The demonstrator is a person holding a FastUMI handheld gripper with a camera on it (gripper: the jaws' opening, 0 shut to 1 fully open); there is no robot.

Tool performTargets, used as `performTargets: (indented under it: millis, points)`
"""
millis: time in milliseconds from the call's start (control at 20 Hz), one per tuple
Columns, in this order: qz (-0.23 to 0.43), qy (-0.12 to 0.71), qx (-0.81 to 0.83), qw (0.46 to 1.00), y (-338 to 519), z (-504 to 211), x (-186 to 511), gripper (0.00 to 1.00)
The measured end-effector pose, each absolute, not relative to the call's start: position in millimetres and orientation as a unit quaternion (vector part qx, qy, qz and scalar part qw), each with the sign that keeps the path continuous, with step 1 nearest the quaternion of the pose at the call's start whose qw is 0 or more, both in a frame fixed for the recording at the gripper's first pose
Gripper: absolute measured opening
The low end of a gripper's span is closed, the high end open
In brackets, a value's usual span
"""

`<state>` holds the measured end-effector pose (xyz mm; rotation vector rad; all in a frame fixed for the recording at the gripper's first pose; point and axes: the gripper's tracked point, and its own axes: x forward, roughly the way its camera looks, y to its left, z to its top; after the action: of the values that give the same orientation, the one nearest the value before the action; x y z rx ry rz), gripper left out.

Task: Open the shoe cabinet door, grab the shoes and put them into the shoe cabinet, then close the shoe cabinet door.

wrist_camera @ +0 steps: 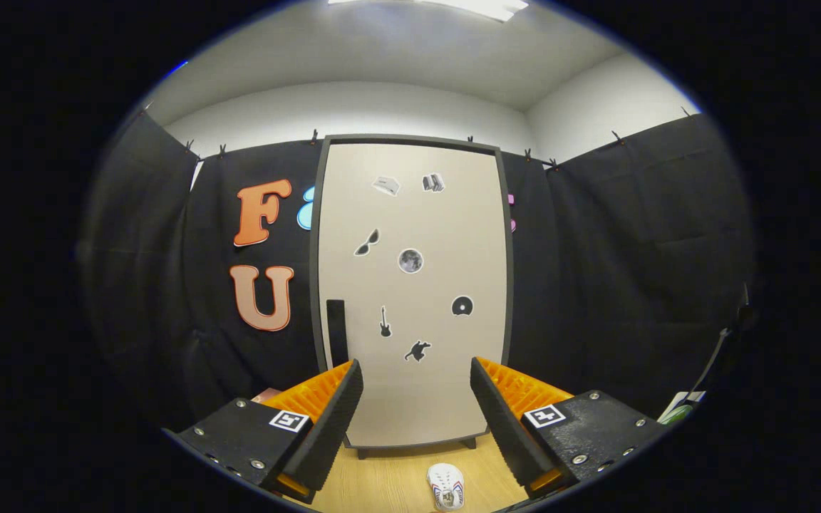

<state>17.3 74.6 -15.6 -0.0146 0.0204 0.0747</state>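
The shoe cabinet (pixel 414 299) stands upright against the black cloth wall, its pale door (pixel 446 235) shut, so whatever is inside stays hidden. Small stickers dot the door, and a dark handle (pixel 337 331) runs down its left edge. The gripper (pixel 416 395) hangs in front with its fingers spread wide, holding nothing. A white shoe (pixel 446 486) lies on the wooden floor (pixel 382 484) between the fingers, short of the cabinet.
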Motion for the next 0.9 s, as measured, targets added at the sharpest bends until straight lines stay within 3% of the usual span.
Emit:
performTargets:
  millis: [800,900]
  points:
    - [0.106,0.052,-0.061,0.991,198.0,-58.5,158.3,0.94]
    - [0.102,0.069,-0.062,0.991,204.1,-72.4,176.5,0.9]
